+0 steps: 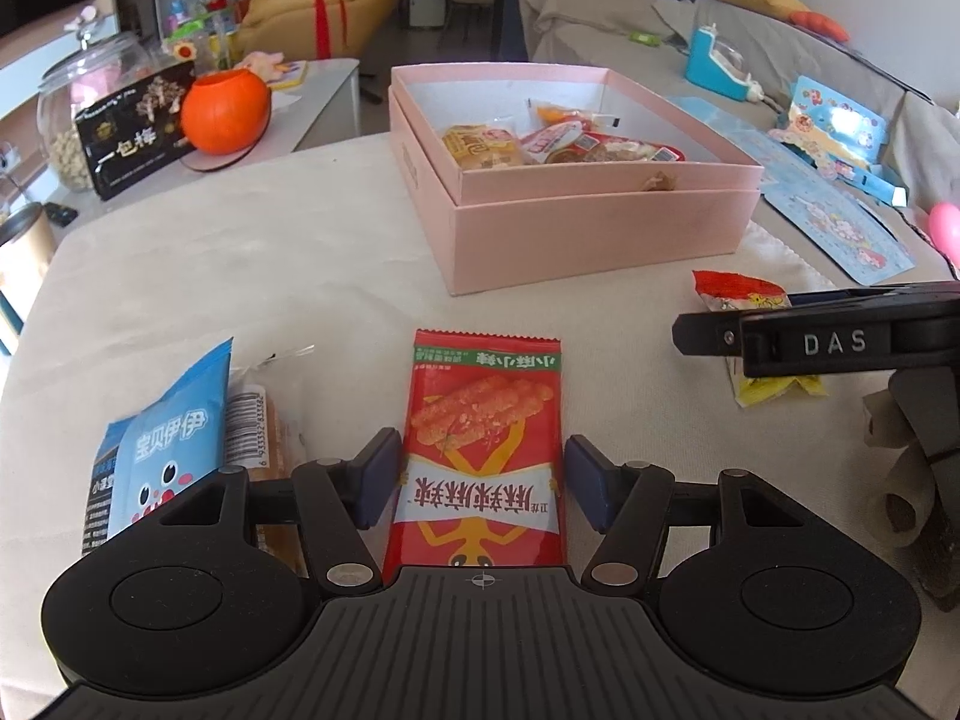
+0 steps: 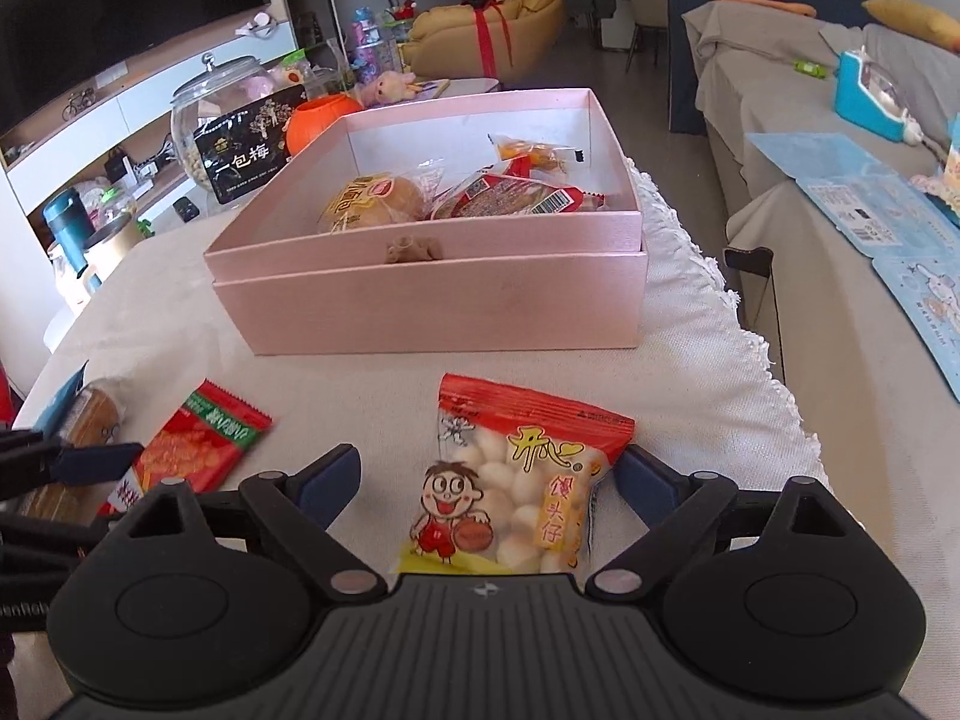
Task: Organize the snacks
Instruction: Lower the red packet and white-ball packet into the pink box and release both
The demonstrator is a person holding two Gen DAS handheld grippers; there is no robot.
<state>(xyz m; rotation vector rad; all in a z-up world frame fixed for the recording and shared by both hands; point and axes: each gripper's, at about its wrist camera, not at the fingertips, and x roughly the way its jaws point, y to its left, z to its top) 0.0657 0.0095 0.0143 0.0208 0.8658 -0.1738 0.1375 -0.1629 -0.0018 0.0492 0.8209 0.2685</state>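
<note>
Your left gripper (image 1: pixel 483 477) straddles the red rice-cracker packet (image 1: pixel 480 450), its blue pads hard against both edges; whether they pinch it you cannot tell. Left of that packet lie a blue cartoon pouch (image 1: pixel 162 450) and a clear-wrapped bread roll (image 1: pixel 267 420).

Your right gripper (image 2: pixel 489 477) stands wide, holding nothing, around the bag of white ball biscuits (image 2: pixel 522 480): the bag lies near the right pad and clear of the left.

All of it rests on a cream tablecloth (image 1: pixel 240 276). Beyond the packet sits the pink box (image 1: pixel 600 240), nested in its lid, with wrapped snacks (image 1: pixel 528 141) inside.

Left of the box: an orange pumpkin (image 1: pixel 225 111), a black packet (image 1: pixel 135 135), a glass jar (image 1: pixel 72 96). Right of it, a draped sofa (image 1: pixel 750 54); behind, a yellow armchair (image 1: pixel 336 6).
</note>
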